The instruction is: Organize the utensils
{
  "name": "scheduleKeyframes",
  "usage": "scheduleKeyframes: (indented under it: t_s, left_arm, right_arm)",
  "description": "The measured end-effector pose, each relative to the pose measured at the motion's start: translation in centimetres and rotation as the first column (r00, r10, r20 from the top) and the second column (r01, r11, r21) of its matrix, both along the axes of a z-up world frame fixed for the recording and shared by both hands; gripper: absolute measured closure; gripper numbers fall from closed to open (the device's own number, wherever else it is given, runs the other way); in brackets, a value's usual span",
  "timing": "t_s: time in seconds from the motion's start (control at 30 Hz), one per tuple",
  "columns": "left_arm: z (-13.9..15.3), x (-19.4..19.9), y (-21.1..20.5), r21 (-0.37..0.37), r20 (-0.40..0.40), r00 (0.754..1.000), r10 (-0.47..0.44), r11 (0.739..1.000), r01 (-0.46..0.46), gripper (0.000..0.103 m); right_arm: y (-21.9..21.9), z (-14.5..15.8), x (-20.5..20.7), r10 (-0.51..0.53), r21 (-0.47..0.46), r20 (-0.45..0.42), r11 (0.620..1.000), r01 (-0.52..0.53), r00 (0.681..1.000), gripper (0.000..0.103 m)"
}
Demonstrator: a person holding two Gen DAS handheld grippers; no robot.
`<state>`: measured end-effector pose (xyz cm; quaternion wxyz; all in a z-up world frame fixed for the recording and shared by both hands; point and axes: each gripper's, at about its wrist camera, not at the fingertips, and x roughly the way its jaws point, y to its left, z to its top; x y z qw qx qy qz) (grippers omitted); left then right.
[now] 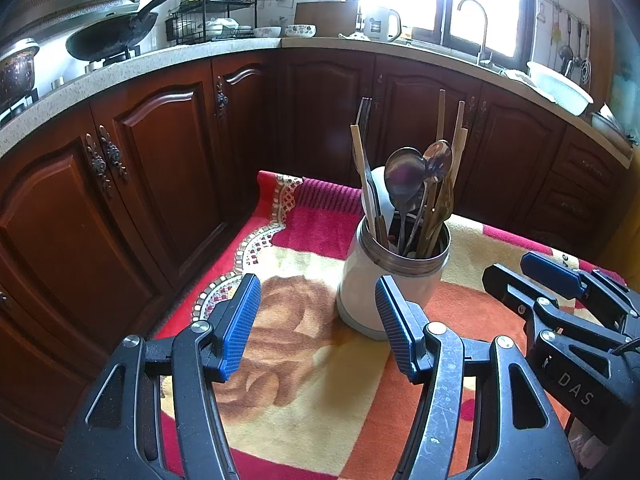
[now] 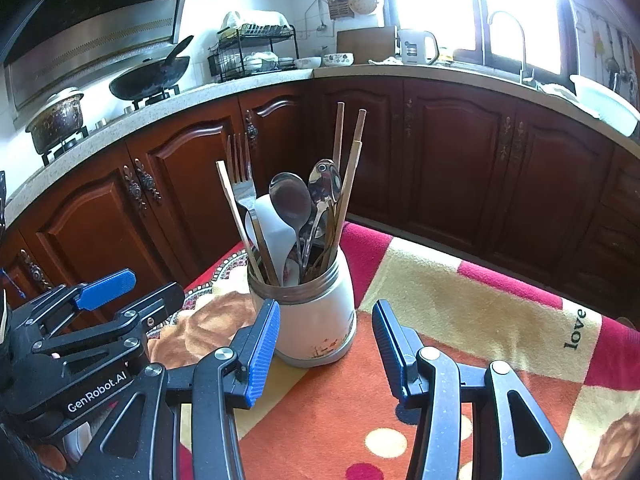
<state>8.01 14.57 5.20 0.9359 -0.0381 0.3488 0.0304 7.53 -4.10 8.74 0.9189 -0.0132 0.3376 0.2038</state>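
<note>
Holding both grippers over a blanket-covered surface, we are looking down at a white jar standing upright on the blanket. The left gripper is hovering near the jar with its blue pads spread apart and nothing between them; its right pad is lying in front of the jar's lower right side in that view, and we cannot tell whether it is touching. The right gripper is likewise standing apart and empty, the jar just beyond its left pad. The jar is carrying the utensils: two metal spoons, a fork, several wooden chopsticks and a white spatula, all sticking upward. Beyond the surface, dark wooden cabinets are running under a kitchen counter.
</note>
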Motion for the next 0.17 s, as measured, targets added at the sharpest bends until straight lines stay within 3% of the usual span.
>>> scheduleKeyframes:
  t_s: [0.17]
  left_arm:
    - [-0.05,0.05,0.10,-0.004,0.004,1.000,-0.001,1.000,0.001,0.043]
  right_arm:
    - [-0.10,-0.01,0.00,-0.003,0.003,0.000,1.000,0.003,1.000,0.057]
